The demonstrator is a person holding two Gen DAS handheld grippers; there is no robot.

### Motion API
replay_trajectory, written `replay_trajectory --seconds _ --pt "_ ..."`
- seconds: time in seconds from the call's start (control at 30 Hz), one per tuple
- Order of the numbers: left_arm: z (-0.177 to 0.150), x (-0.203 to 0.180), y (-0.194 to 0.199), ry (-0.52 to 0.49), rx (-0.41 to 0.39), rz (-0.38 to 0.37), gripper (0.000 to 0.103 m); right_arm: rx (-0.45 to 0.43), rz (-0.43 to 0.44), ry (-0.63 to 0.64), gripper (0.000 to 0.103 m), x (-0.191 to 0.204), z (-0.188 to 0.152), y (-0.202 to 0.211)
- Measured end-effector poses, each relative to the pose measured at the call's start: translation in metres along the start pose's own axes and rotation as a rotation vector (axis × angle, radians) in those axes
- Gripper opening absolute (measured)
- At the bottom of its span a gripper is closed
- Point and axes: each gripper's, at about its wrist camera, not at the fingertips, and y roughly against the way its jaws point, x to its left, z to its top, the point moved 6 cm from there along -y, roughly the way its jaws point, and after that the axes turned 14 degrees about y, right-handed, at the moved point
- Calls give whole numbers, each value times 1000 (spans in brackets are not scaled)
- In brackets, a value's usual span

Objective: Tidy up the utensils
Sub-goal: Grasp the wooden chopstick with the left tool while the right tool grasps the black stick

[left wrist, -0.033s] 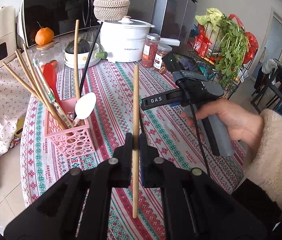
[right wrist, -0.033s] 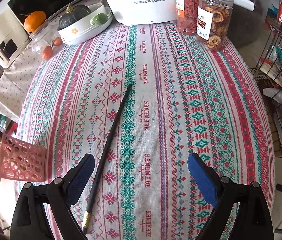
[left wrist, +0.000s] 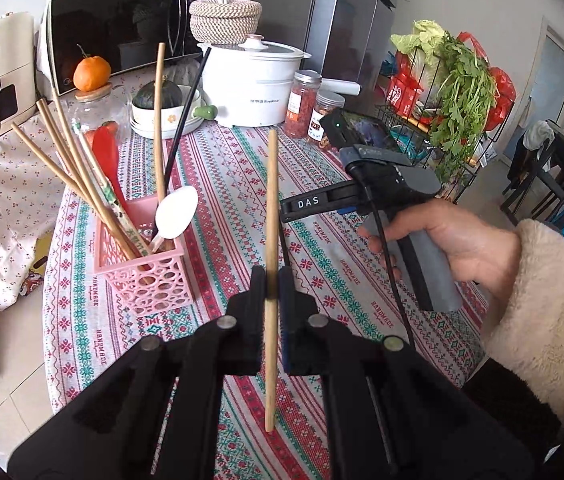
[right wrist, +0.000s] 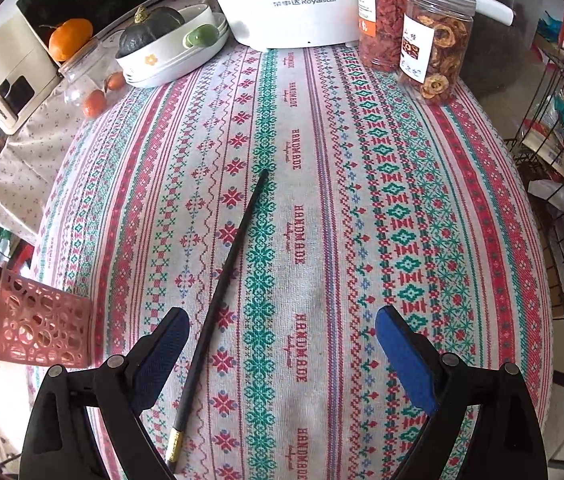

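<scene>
Nothing has shifted: left hand-held gripper (left wrist: pixel 272 296) still clamps the wooden chopstick (left wrist: pixel 270 216).

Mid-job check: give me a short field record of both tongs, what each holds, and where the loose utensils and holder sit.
left tongs: shut on wooden chopstick, held upright above the tablecloth
right tongs: open, empty, hovering over the tablecloth
black chopstick: lying flat on the cloth, between the right tongs' pads, nearer the left one
pink basket: on the table, left of the left tongs, holding wooden chopsticks, a white spoon, a red utensil
remaining: black chopstick not yet in basket
</scene>
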Motion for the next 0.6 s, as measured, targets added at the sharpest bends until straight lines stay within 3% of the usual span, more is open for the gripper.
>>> replay_trajectory --seconds 0.1,0.17,0.2,0.33,0.47,0.6 --pt "-2 12 10 17 -13 -3 7 13 -17 -2 91 7 5 -10" --pt "-3 19 13 28 -15 2 7 30 -13 -7 69 11 7 -15" --pt "-2 22 14 38 -16 4 7 24 -36 2 68 13 10 -15" --pt "0 36 21 74 -25 11 7 34 -114 84 44 27 14 -21" --pt "1 47 25 101 -32 19 7 57 -69 92 12 39 11 -19" --pt "0 55 24 138 -25 15 7 40 -6 79 7 43 5 -16"
